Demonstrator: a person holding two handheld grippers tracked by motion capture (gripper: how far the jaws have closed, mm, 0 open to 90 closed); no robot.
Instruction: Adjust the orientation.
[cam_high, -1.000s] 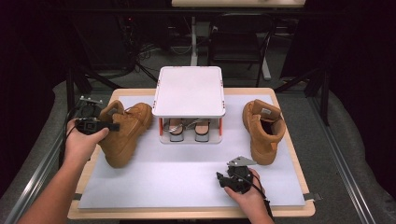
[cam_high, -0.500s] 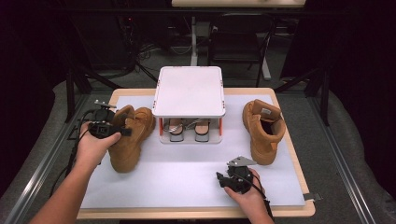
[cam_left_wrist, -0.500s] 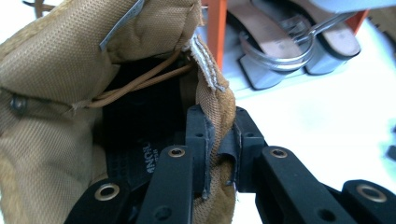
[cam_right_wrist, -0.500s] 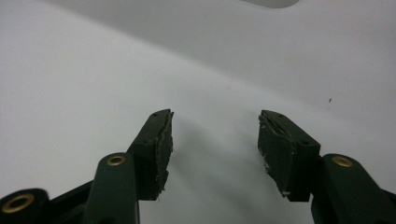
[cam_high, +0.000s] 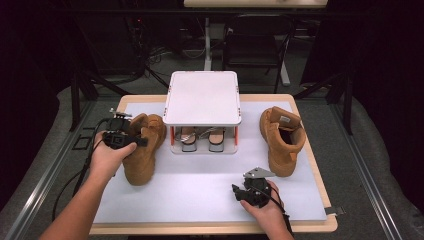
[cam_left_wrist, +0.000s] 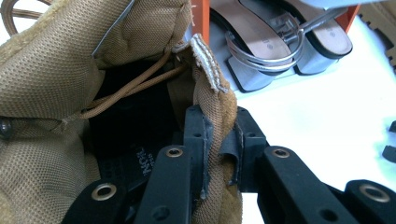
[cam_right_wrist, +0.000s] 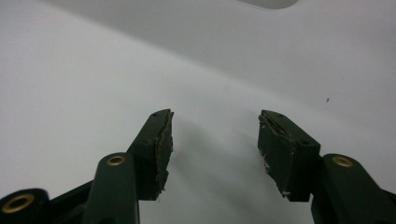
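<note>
Two tan boots are seen on white mat, dark room behind. Left gripper pinches left boot collar; right gripper spread, empty.

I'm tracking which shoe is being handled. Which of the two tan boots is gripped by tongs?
The left boot, beside the white rack: the left tongs pinch its collar edge. The right boot stands untouched, with the right tongs open over the mat.

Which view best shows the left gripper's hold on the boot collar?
The left gripper view: the left gripper pinches the boot collar between its pads. The high view shows it small, at the boot's top.
</note>
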